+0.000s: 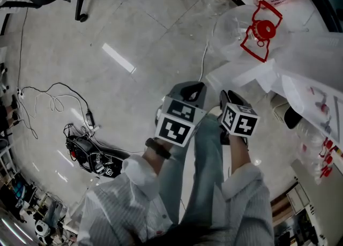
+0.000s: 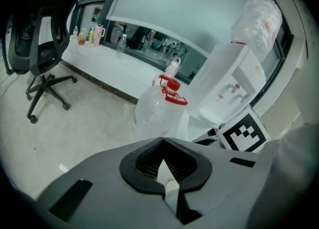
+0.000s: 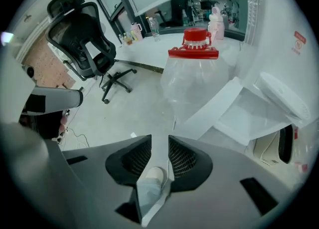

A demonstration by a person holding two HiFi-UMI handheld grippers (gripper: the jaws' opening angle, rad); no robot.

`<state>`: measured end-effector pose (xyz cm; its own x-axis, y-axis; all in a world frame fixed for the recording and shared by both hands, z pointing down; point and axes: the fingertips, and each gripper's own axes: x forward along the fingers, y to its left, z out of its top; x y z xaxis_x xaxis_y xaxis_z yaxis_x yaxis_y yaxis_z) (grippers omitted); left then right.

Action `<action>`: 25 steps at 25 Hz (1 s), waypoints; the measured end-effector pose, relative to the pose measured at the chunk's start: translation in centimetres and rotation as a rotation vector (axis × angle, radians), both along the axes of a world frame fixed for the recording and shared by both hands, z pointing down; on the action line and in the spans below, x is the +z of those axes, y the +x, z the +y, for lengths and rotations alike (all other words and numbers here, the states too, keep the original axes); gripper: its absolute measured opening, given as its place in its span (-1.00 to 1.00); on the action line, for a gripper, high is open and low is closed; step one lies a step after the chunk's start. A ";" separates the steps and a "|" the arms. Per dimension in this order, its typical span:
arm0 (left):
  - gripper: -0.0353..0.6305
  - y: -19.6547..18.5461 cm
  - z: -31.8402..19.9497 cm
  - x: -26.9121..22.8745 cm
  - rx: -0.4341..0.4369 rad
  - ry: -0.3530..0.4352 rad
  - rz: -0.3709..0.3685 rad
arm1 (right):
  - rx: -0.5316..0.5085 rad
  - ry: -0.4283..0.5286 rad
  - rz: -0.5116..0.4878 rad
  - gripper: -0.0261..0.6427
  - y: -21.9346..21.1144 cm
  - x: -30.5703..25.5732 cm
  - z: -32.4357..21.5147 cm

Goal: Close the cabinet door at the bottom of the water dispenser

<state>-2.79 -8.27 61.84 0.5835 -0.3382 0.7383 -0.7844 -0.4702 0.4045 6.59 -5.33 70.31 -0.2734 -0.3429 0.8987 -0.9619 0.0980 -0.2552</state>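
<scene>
The white water dispenser (image 2: 227, 86) stands at the right, and a bagged bottle (image 2: 256, 18) sits on top of it. Its bottom cabinet door (image 3: 212, 107) hangs open, swung out over the floor towards me, and shows as a white panel (image 1: 236, 76) in the head view. My left gripper (image 1: 194, 85) (image 2: 162, 142) hovers a little short of the door, its jaw tips touching and nothing in them. Beside it, my right gripper (image 1: 231, 96) (image 3: 155, 140) has a narrow gap between its jaws, also with nothing in them.
An empty clear water jug (image 1: 241, 30) (image 3: 194, 78) with a red cap (image 1: 262, 28) stands just beyond the door. A black office chair (image 3: 84, 33) (image 2: 40, 58) stands to the left. Cables and a black device (image 1: 88, 151) lie on the floor at lower left.
</scene>
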 end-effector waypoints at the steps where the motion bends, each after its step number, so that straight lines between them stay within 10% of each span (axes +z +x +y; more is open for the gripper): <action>1: -0.86 -0.4 0.1 0.1 0.000 0.001 -0.004 | -0.006 -0.007 -0.004 -0.70 -0.4 0.3 0.0; 9: -0.86 -2.9 0.0 0.3 -0.025 -0.008 -0.004 | 0.031 -0.045 0.093 -0.35 -0.5 2.4 -0.6; 25: -0.86 -6.9 -0.9 1.3 -0.056 -0.031 -0.009 | -0.018 -0.021 0.388 -0.32 0.3 4.7 -0.4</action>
<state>-9.66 -9.13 63.10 0.5574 -0.3468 0.7543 -0.8129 -0.4128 0.4109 6.88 -5.75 74.96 0.0826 -0.3213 0.9434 -0.9855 0.1146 0.1253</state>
